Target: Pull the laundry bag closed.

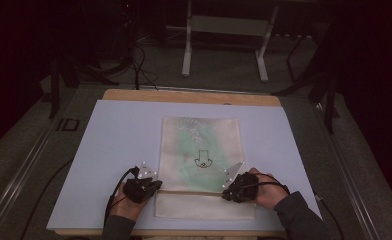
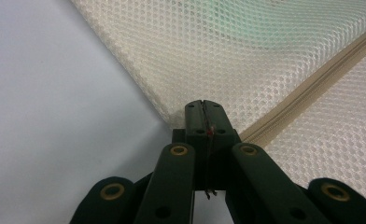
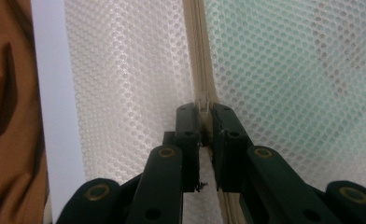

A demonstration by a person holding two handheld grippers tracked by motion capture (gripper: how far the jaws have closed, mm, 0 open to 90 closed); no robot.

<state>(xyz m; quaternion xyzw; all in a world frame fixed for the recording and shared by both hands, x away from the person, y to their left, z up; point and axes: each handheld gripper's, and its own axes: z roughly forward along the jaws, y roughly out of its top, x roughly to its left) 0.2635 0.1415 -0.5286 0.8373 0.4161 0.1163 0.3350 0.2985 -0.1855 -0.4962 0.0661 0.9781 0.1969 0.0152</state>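
A cream mesh pouch with a green sheet and a small drawing inside lies flat on the pale blue mat. Its zipper runs across near the front end. My left gripper is at the zipper's left end, jaws shut on the pouch's edge. In the left gripper view its tips meet right where the zipper stops. My right gripper is at the zipper's right part. Its jaws are pinched on the zipper pull, with the zipper running straight ahead.
The mat covers a wooden table, whose brown top shows beside the mat in the right gripper view. Beyond the table are a dark floor, cables and the white legs of a stand.
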